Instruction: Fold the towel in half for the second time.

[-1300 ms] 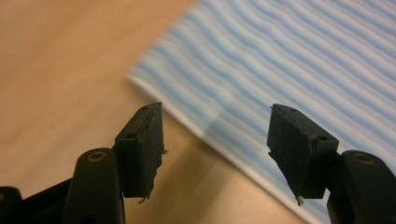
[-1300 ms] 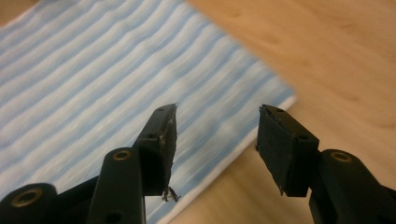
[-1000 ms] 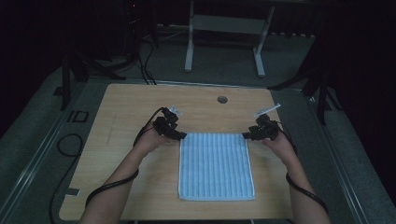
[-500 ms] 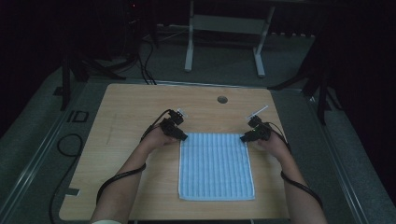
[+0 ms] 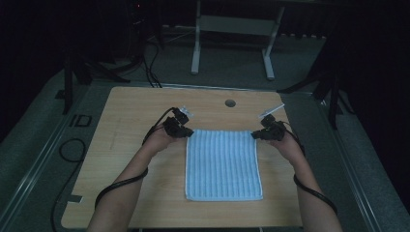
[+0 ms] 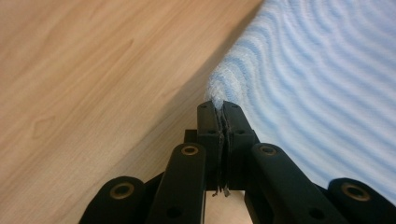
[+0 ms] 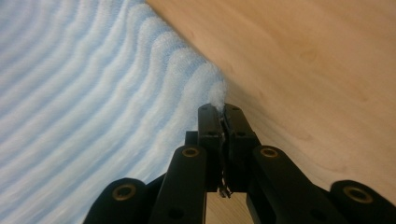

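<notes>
A light blue striped towel point(image 5: 223, 163) lies flat on the wooden table point(image 5: 135, 111). My left gripper point(image 5: 187, 133) is at its far left corner and my right gripper point(image 5: 254, 136) at its far right corner. Both pairs of jaws have just been closing. In the left gripper view the jaws of my left gripper point(image 6: 218, 105) are shut on the corner of the towel point(image 6: 327, 84). The right gripper view has my right gripper point(image 7: 218, 107) pinching the other corner of the towel point(image 7: 84, 93) the same way.
A round hole point(image 5: 230, 103) sits in the table near its far edge. Cables trail from both grippers along the person's forearms. A metal frame point(image 5: 232, 29) stands on the floor beyond the table. Bare wood surrounds the towel.
Both grippers moved inward onto the towel's far corners and closed on them. The towel lies as before.
</notes>
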A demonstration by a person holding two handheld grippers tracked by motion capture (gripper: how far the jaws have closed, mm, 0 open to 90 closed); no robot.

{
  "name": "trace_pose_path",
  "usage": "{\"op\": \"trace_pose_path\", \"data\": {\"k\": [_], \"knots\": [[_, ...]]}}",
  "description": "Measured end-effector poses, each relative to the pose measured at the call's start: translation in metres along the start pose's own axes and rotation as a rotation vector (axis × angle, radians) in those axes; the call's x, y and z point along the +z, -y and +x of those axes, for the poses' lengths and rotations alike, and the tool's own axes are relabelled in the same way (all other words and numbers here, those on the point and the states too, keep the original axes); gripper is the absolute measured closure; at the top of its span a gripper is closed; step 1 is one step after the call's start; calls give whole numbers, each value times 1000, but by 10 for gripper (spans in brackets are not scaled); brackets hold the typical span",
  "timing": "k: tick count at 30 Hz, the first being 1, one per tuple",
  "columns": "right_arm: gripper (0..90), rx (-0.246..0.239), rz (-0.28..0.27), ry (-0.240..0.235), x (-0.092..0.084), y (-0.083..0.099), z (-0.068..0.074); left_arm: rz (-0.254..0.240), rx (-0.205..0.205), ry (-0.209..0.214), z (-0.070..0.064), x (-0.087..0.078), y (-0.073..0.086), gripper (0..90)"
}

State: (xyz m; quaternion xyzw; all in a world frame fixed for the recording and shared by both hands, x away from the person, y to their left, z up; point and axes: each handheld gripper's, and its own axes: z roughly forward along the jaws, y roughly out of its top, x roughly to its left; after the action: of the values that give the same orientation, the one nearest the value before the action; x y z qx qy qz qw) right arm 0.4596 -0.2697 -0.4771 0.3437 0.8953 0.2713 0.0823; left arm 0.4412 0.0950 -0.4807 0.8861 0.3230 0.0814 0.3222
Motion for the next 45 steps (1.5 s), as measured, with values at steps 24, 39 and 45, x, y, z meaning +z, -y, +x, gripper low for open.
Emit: {"op": "trace_pose_path", "data": {"k": [24,39,45], "knots": [[871,-152,-111,-2,-74,45,66,-102,175,-1,-75,-72,36,869],[867,-124,-123,-69,-77,107,99,-63,221,68,-117,-64,79,865],[756,-129,-125,-119,-82,129,119,-45,233,96,-119,-67,92,716]]}}
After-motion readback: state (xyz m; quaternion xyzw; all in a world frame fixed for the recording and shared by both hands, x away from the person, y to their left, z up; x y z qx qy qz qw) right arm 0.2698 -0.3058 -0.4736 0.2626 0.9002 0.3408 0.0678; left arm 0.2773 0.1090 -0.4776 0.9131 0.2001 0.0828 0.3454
